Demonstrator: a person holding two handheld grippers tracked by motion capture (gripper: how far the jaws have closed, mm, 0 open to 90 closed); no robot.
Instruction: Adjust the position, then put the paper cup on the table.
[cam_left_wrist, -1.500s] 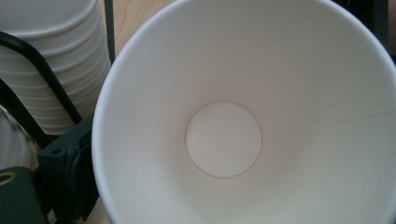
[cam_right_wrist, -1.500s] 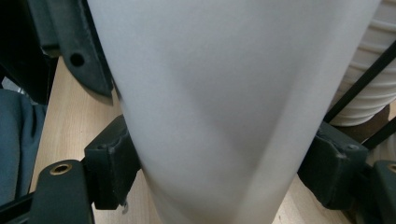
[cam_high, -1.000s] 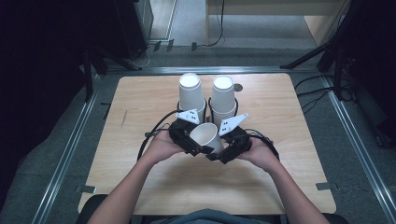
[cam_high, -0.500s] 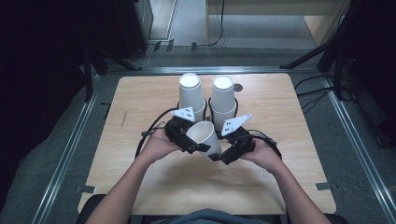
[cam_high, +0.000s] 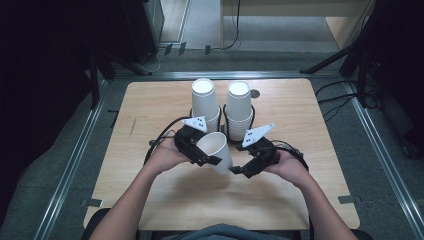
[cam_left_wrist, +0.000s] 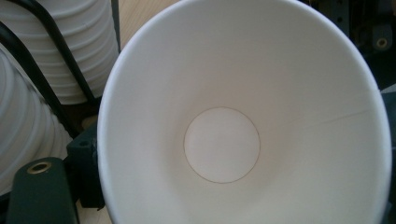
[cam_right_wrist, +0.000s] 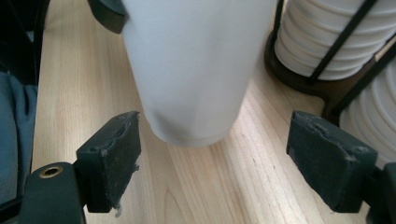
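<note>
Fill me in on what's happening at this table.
A person at a wooden table works with a gripper in each hand. The left gripper holds a single white paper cup, tilted, by its rim. The right gripper has just been opening its jaws and now stands apart from the cup's base, touching nothing. Behind them, two stacks of cups sit in a black wire holder.

My paper cup (cam_left_wrist: 243, 121) is hiding my left gripper's far jaw (its rim is running off frame).
</note>
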